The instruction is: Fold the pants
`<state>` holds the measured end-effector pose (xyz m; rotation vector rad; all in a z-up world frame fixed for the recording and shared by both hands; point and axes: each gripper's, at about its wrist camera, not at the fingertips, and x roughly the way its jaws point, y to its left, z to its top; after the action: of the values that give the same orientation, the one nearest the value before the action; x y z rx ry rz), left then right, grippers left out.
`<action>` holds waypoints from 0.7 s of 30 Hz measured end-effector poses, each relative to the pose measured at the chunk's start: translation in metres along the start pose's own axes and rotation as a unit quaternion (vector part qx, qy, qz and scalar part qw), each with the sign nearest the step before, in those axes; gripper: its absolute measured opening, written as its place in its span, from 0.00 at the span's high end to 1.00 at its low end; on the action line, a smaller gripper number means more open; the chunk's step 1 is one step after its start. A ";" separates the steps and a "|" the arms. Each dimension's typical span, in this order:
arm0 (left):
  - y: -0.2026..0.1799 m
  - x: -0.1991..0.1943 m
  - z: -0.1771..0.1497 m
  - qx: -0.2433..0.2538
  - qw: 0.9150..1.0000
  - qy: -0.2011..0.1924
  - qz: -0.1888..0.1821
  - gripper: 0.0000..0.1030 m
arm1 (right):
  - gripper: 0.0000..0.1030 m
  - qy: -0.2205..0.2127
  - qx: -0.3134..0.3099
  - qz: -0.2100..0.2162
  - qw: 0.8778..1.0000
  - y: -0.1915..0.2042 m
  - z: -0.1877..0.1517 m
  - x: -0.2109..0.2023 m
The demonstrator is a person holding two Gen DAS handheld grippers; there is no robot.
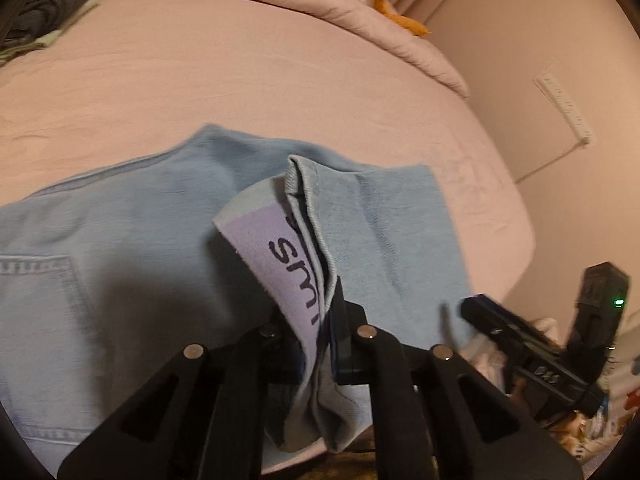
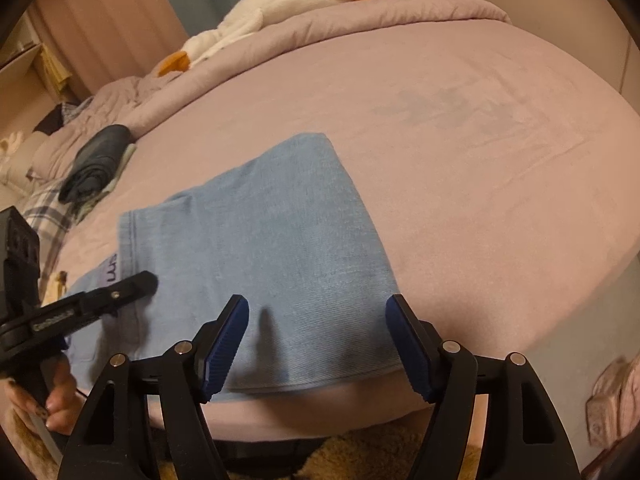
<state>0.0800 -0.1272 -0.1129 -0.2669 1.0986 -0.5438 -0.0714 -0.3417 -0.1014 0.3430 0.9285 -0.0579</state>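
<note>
Light blue denim pants [image 1: 140, 220] lie folded on the pink bed, also seen in the right wrist view [image 2: 272, 248]. My left gripper [image 1: 320, 320] is shut on the pants' waistband, with its lilac inner label [image 1: 276, 264] turned up and lifted a little off the rest of the cloth. It appears at the left of the right wrist view [image 2: 136, 284]. My right gripper [image 2: 318, 344] is open and empty, hovering over the near edge of the pants at the bed's front edge. It shows at the right of the left wrist view [image 1: 480, 312].
The pink bedsheet [image 2: 480, 160] stretches beyond the pants. A dark rolled garment [image 2: 96, 160] lies at the left. A pink duvet [image 2: 360, 12] with a white and orange plush toy [image 2: 260, 12] is at the back. A shaggy rug [image 2: 360, 452] is below the bed edge.
</note>
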 end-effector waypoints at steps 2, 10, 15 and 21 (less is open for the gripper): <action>0.009 0.011 -0.002 -0.006 1.000 0.010 0.014 0.91 | 0.31 0.003 -0.001 -0.003 1.000 0.003 0.000 0.005; 0.017 0.016 -0.002 -0.015 1.000 0.005 0.011 0.89 | 0.31 0.013 -0.029 -0.043 0.999 0.018 -0.003 0.017; 0.018 0.016 -0.003 -0.018 1.000 -0.001 0.007 0.87 | 0.31 0.013 -0.041 -0.063 0.997 0.022 -0.003 0.018; 0.017 0.001 -0.012 -0.012 1.000 -0.012 0.026 0.78 | 0.23 0.014 -0.044 -0.072 0.996 0.025 0.000 0.020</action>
<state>0.0742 -0.1125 -0.1269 -0.2639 1.0871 -0.4813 -0.0547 -0.3161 -0.1108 0.1962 0.9794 -0.1442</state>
